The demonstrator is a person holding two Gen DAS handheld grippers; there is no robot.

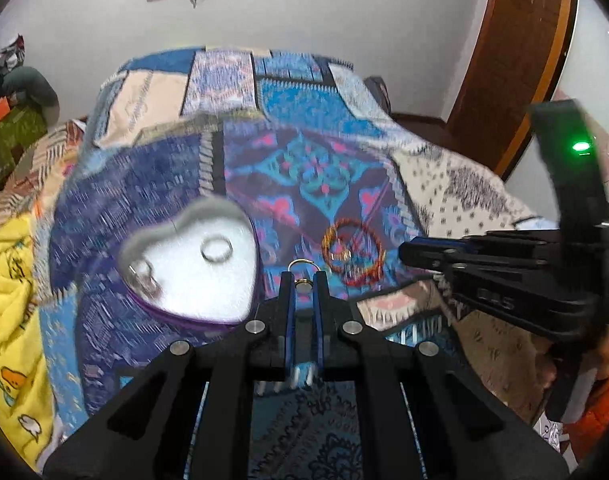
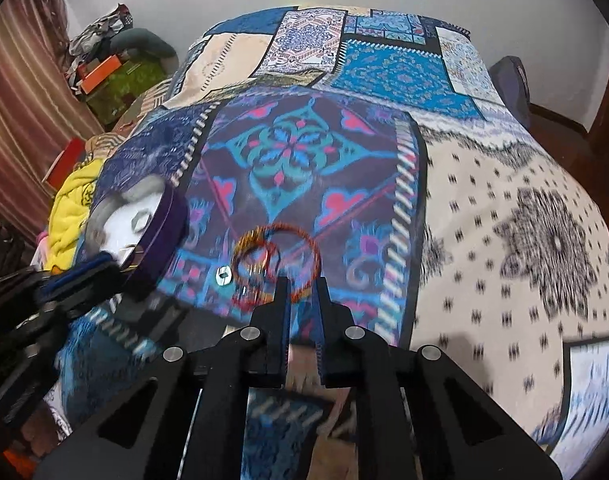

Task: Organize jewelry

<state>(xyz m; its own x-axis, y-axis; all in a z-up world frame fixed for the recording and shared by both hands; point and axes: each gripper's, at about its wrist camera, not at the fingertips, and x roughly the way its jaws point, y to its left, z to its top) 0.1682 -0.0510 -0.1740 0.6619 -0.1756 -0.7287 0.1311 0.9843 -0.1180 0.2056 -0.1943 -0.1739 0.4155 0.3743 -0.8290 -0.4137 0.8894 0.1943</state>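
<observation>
Left gripper (image 1: 303, 280), lower centre, clamps a gold ring (image 1: 303, 268) beside the heart-shaped box (image 1: 192, 256); right gripper (image 2: 302, 286), jaws slightly apart, hovers over bangles (image 2: 276, 256).

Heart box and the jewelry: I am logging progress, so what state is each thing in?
Heart box: open, lid not in view, rings inside.
Gold ring: pinched in the left gripper, beside the box.
Bangles: loose on the quilt, overlapping.
Silver ring: on the quilt, left of the bangles.
Right gripper: jaws narrowly apart, empty, at the bangles.
</observation>
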